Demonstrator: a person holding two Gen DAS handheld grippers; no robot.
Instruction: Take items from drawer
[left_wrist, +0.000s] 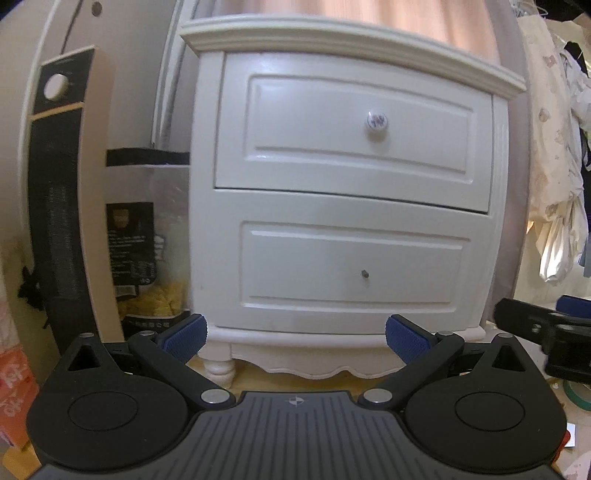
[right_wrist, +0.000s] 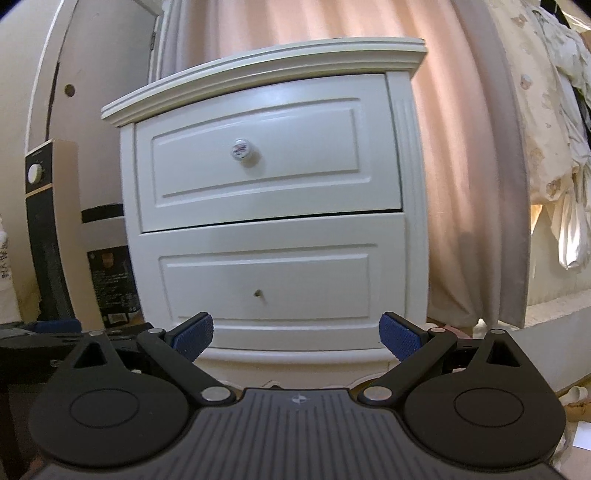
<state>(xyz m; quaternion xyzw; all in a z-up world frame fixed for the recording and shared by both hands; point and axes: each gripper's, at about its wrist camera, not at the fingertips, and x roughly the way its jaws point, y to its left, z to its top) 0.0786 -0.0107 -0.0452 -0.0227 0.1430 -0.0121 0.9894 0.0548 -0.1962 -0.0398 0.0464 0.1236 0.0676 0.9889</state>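
A white two-drawer nightstand (left_wrist: 351, 192) stands ahead, also in the right wrist view (right_wrist: 273, 206). Both drawers are closed. The top drawer has a round ceramic knob (left_wrist: 376, 121), seen from the right too (right_wrist: 242, 148). The lower drawer shows only a small screw stub (left_wrist: 364, 274) (right_wrist: 257, 293). My left gripper (left_wrist: 295, 338) is open and empty, low in front of the nightstand's base. My right gripper (right_wrist: 297, 338) is open and empty, also low before the lower drawer. The right gripper shows at the left wrist view's right edge (left_wrist: 546, 332).
A tall black-and-cream heater (left_wrist: 62, 206) and a snack bag (left_wrist: 147, 236) stand left of the nightstand. A pink curtain (right_wrist: 461, 166) hangs behind, with bedding (right_wrist: 554, 147) at the right. Tape rolls (left_wrist: 574, 393) lie on the wooden floor.
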